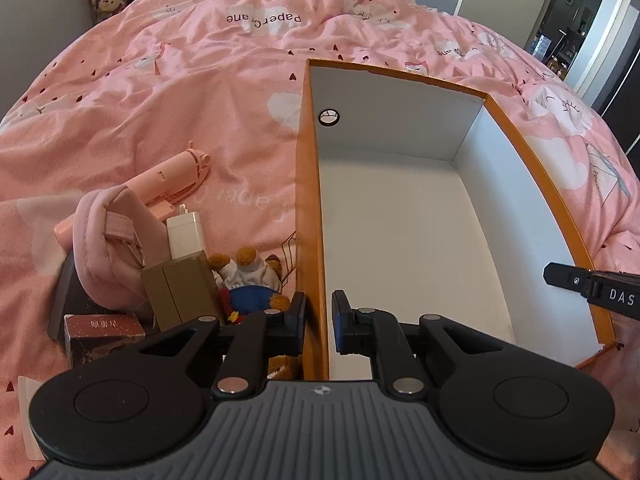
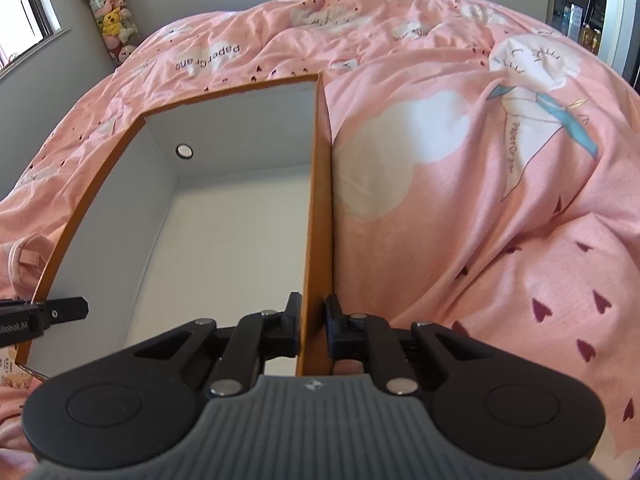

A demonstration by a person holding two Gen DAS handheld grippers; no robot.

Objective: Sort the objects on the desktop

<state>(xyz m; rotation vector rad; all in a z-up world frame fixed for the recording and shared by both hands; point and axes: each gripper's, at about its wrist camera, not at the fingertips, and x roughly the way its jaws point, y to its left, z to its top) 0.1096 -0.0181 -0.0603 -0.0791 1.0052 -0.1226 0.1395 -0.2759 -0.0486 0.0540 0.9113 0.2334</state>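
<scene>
An orange box with a white inside [image 1: 400, 240] lies on the pink bed and holds nothing. My left gripper [image 1: 319, 320] is shut on the box's left wall [image 1: 310, 200]. My right gripper [image 2: 314, 320] is shut on the box's right wall [image 2: 320, 200]. Left of the box lies a pile: a pink pouch [image 1: 112, 240], a pink hand fan [image 1: 168, 180], a white charger [image 1: 187, 232], an olive carton [image 1: 180, 288], a dark red carton [image 1: 104, 332] and a small bear toy [image 1: 250, 280]. The other gripper's tip shows at each view's edge [image 1: 592, 284] [image 2: 48, 308].
The pink quilt [image 2: 480, 200] covers the whole bed and is rumpled. Plush toys [image 2: 112, 20] hang in the far left corner by a window. A doorway [image 1: 580, 20] opens at the far right.
</scene>
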